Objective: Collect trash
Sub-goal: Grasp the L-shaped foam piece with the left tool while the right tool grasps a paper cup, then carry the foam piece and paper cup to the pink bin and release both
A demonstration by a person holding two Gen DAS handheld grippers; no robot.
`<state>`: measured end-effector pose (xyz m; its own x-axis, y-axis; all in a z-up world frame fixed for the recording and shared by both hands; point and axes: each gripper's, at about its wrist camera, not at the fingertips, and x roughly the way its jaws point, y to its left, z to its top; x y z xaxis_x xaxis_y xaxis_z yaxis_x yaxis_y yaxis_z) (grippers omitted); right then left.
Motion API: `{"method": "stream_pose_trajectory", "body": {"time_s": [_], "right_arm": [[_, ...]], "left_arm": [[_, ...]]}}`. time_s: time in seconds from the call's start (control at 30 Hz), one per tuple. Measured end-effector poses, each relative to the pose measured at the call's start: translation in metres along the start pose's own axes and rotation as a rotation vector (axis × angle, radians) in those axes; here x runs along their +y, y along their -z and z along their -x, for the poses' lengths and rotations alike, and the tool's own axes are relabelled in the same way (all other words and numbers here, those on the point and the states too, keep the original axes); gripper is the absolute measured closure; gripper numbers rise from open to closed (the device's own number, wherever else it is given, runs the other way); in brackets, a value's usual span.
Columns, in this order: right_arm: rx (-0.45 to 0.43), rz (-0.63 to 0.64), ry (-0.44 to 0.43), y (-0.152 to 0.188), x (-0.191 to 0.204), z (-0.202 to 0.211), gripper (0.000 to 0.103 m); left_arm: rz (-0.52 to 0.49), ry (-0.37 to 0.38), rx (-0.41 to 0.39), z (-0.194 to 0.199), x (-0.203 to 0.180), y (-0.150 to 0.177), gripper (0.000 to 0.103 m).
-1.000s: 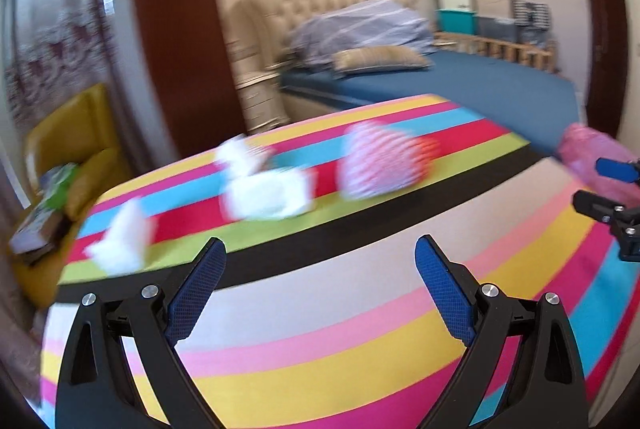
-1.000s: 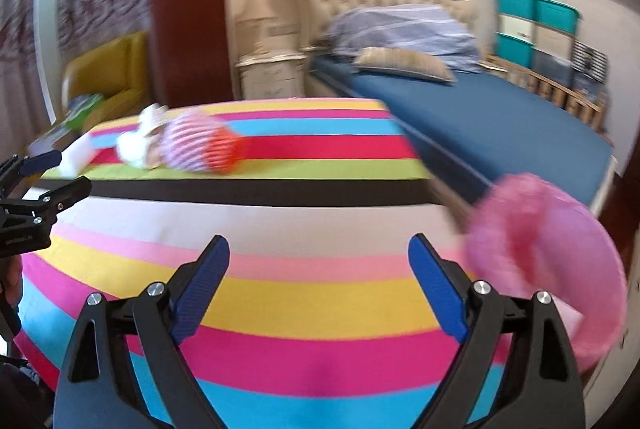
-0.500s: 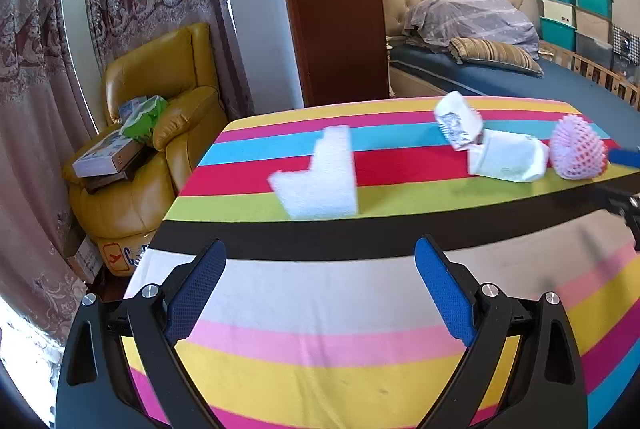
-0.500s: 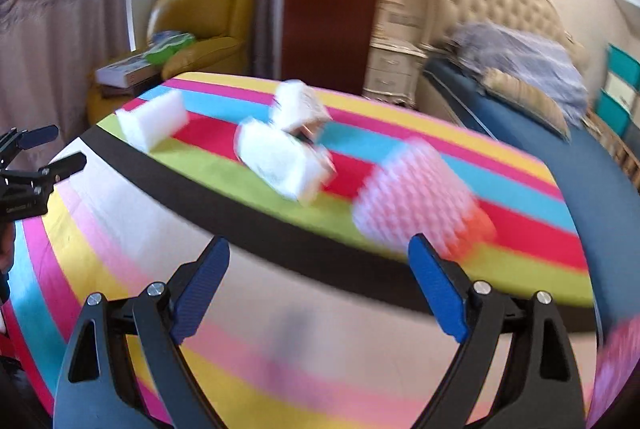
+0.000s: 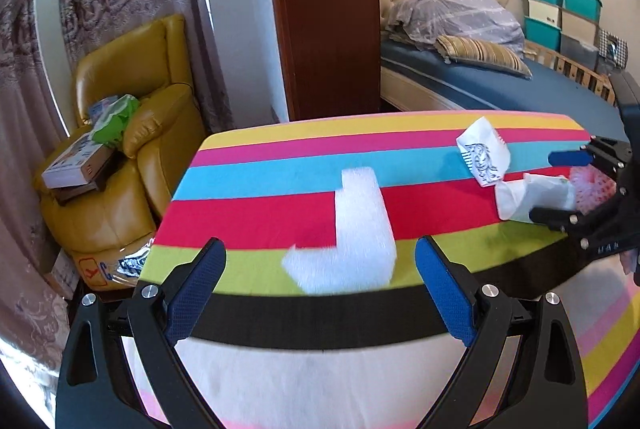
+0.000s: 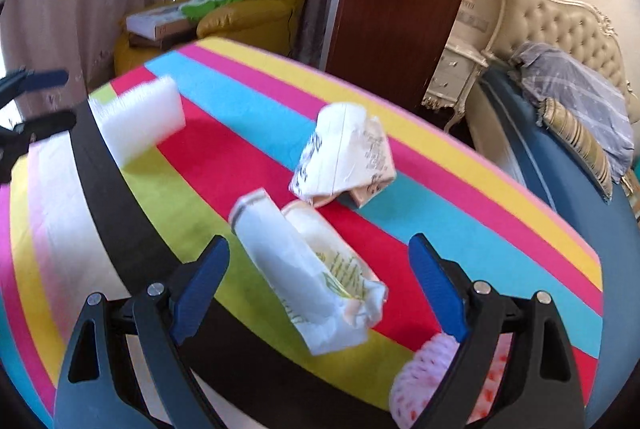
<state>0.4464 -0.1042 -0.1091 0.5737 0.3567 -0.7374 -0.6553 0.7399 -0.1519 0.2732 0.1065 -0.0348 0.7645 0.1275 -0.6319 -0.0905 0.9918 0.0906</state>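
A white L-shaped foam piece (image 5: pixel 352 241) lies on the striped table (image 5: pixel 280 213), just ahead of my open, empty left gripper (image 5: pixel 320 281); it also shows in the right wrist view (image 6: pixel 138 119). A crumpled white paper bag (image 6: pixel 312 281) lies between the fingers of my open, empty right gripper (image 6: pixel 320 277). A crumpled printed paper cup (image 6: pixel 344 153) lies behind it, also in the left wrist view (image 5: pixel 482 155). A pink foam fruit net (image 6: pixel 424 377) sits by my right finger. The right gripper (image 5: pixel 576 185) shows at the left wrist view's right edge, around the bag (image 5: pixel 528 195).
A yellow armchair (image 5: pixel 136 133) with boxes and a green bag stands left of the table. A brown wooden pillar (image 5: pixel 328 13) and a bed (image 5: pixel 500 81) with pillows are behind the table. A white nightstand (image 6: pixel 456 77) stands by the bed.
Both grippers have moved forward and down toward the table. The foam piece is now close to my left gripper; the paper bag now lies between my right fingers.
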Motion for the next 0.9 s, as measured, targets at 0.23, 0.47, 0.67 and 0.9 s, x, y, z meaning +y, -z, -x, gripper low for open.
{"method": "stream_pose_trajectory", "body": {"time_s": [0.23,0.47,0.67,0.9], "right_arm": [[0.023,0.021,-0.023,0.020,0.009,-0.009,0.037],[-0.025,-0.024,-0.023,0.029,0.011,0.004,0.047],[-0.082,-0.037,-0.019,0.039,0.019,0.036,0.048],[-0.160,-0.016,0.002,0.054,0.043,0.091,0.048]], "left_arm": [[0.003,0.030,0.096,-0.039,-0.007,-0.005,0.014],[-0.034,0.029,0.144,-0.050,-0.024,0.002,0.041],[-0.041,0.028,0.086,-0.023,-0.033,0.014,0.042],[-0.023,0.024,0.029,0.024,-0.038,0.035,0.042]]}}
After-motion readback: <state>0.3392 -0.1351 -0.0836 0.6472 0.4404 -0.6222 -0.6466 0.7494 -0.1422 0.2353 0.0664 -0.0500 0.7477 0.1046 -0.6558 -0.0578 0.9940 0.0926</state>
